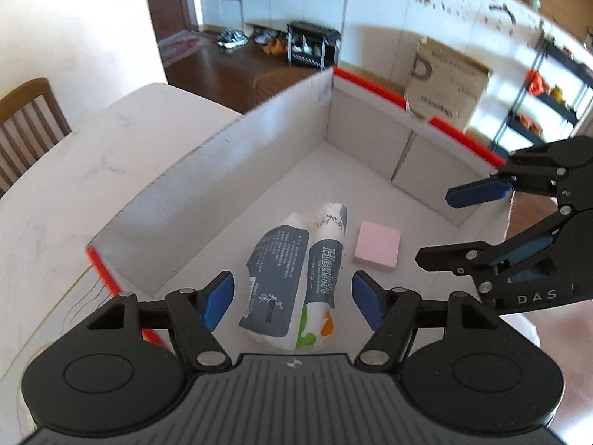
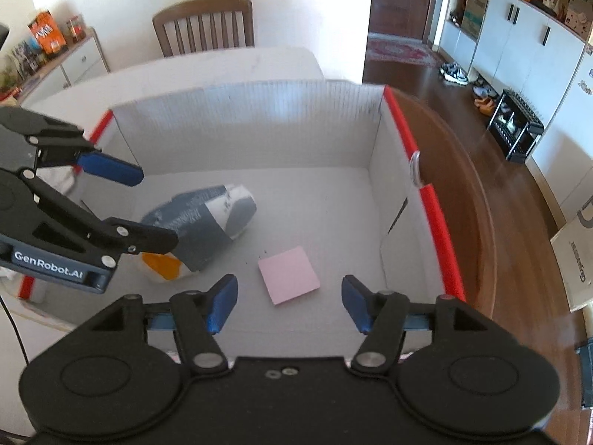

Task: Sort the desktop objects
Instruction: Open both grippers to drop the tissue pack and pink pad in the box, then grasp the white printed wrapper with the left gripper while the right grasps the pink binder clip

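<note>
A white cardboard box [image 1: 259,137] with red edges stands on the white table; it also shows in the right wrist view [image 2: 259,126]. On its floor lie a grey and white tissue pack [image 1: 292,278] and a pink sticky-note pad [image 1: 378,245]. The pack [image 2: 207,218] and the pad [image 2: 289,275] show in the right wrist view too. My left gripper [image 1: 292,302] is open and empty, above the tissue pack. My right gripper [image 2: 289,304] is open and empty, above the pink pad. Each gripper shows in the other's view, the right one [image 1: 433,226] and the left one [image 2: 155,207].
The box sits on a white marble-look table [image 1: 74,170] with a wooden chair [image 2: 204,26] behind it. A brown cardboard carton [image 1: 448,85] and a black rack [image 1: 313,44] stand on the wooden floor beyond the table.
</note>
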Motion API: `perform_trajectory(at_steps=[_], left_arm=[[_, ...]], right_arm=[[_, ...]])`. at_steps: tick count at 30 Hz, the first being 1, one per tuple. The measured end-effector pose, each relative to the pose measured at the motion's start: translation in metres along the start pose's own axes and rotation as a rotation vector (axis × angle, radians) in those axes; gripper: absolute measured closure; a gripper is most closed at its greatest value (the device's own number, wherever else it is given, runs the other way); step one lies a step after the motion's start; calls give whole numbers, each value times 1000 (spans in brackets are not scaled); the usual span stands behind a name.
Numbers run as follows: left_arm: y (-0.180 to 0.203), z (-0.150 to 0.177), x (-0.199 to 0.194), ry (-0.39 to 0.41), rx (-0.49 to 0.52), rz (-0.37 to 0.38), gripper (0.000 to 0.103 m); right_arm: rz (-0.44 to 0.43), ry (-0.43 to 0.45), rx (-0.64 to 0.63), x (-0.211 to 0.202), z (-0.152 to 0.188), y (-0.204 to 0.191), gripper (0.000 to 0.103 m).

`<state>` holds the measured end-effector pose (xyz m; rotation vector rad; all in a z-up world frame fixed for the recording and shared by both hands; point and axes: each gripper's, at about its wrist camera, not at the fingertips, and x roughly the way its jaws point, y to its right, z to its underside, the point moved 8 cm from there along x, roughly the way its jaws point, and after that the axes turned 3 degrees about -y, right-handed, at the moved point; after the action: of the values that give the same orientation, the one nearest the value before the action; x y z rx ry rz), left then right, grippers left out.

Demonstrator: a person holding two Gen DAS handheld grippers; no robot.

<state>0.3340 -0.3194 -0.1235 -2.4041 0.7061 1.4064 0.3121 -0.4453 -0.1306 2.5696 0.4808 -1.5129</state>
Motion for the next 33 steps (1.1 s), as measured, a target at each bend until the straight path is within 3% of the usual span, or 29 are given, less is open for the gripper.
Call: perform_trajectory(at_steps=[7, 9, 19, 22, 29, 33], left_arm=[[-8, 8, -35, 106, -89, -23, 33], [-11, 15, -48, 132, -114, -22, 33], [-44, 65, -108, 236, -218, -66, 33], [-60, 84, -126, 261, -243, -89, 25], [-102, 133, -164, 311, -309, -148, 16], [-123, 160, -176, 322, -337, -180, 0]], right_arm=[[-29, 72, -12, -31, -2, -5, 39], [-37, 103, -20, -41, -4, -10, 30], [-82, 218, -55, -78, -13, -57, 26], [-97, 247, -61, -86, -16, -78, 21], [-131, 284, -98, -90, -14, -142, 15], [-142, 291, -107, -89, -8, -178, 12]])
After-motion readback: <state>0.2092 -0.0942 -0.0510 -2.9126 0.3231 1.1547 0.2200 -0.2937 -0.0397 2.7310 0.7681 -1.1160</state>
